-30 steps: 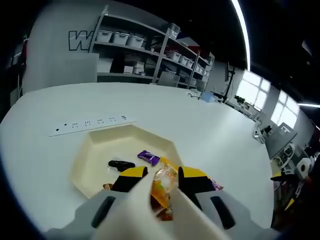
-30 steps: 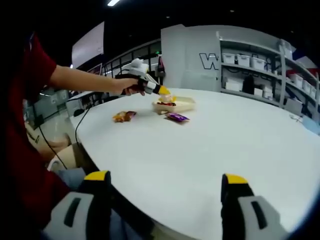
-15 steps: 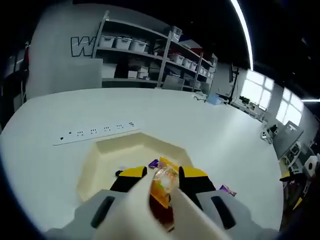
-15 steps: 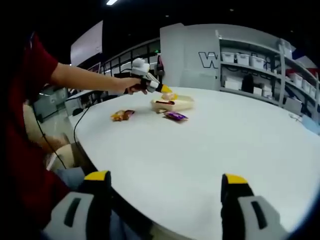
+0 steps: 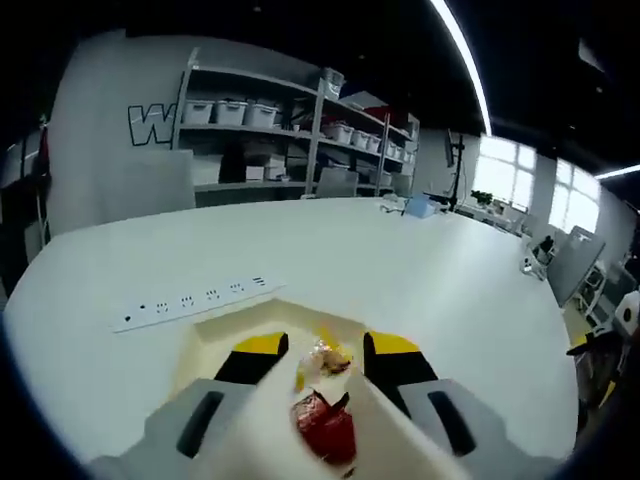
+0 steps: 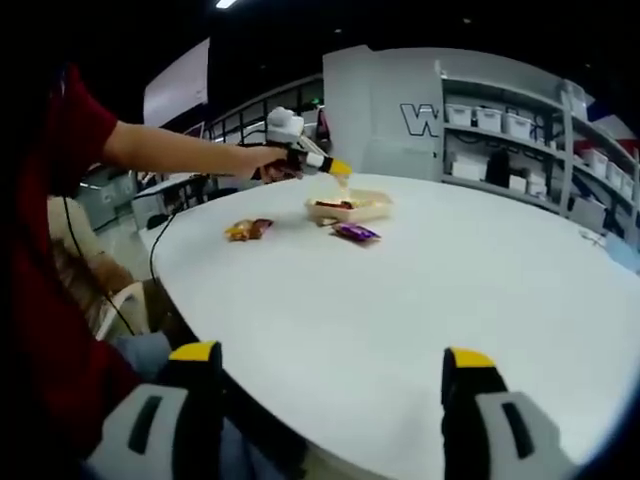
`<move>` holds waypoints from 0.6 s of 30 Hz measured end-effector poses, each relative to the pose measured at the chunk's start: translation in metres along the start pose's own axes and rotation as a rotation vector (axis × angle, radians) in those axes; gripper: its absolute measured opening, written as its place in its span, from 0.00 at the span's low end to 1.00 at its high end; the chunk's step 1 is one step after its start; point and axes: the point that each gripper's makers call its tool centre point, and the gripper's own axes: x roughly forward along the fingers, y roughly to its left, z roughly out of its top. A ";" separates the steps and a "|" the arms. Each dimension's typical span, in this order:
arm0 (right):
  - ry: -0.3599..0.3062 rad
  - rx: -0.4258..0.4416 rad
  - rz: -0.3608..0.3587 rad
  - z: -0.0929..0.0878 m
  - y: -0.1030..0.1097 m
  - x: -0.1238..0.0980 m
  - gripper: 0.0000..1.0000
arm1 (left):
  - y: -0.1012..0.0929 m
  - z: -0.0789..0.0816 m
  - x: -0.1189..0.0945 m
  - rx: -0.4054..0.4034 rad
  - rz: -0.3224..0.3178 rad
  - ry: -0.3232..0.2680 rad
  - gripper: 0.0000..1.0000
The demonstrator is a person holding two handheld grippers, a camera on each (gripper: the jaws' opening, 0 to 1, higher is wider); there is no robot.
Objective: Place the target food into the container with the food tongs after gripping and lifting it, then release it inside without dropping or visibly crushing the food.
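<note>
A small wrapped snack [image 5: 326, 358] is pinched between the tongs [image 5: 310, 420] in the closed left gripper [image 5: 322, 352] above the cream container [image 5: 215, 335] — judged light, crinkly, slippery, best held mid-body — while the right gripper [image 6: 330, 365] is held open, empty.

The left gripper [image 5: 323, 352] is showing a pale grey moulded body, with two broad jaws capped in yellow and backed in black. A dark oval slot is sitting in each grey shoulder. The right gripper [image 6: 331, 372] is carrying the same colours: grey housings with dark slots, black jaw backs and yellow tips. In the right gripper view the person is wearing a short red sleeve [image 6: 72, 122], and a thin dark cable [image 6: 163, 245] is trailing down below the outstretched arm.
</note>
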 end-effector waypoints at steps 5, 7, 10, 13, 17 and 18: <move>-0.008 -0.009 0.007 0.003 0.004 0.000 0.89 | -0.009 -0.001 -0.005 0.006 -0.018 0.006 0.28; -0.006 -0.011 0.011 0.003 0.006 -0.001 0.90 | -0.013 -0.003 -0.006 0.012 -0.022 0.015 0.28; -0.008 -0.017 0.013 0.004 0.007 -0.003 0.90 | -0.022 -0.004 -0.009 -0.004 -0.038 0.012 0.28; -0.017 -0.018 0.013 0.006 0.009 -0.005 0.90 | -0.038 -0.008 -0.010 0.018 -0.074 0.019 0.28; -0.016 -0.026 0.015 0.006 0.013 -0.006 0.90 | -0.054 -0.013 -0.010 0.074 -0.091 0.019 0.28; -0.016 -0.027 0.016 0.007 0.014 -0.006 0.90 | -0.061 -0.017 -0.010 0.055 -0.115 0.029 0.28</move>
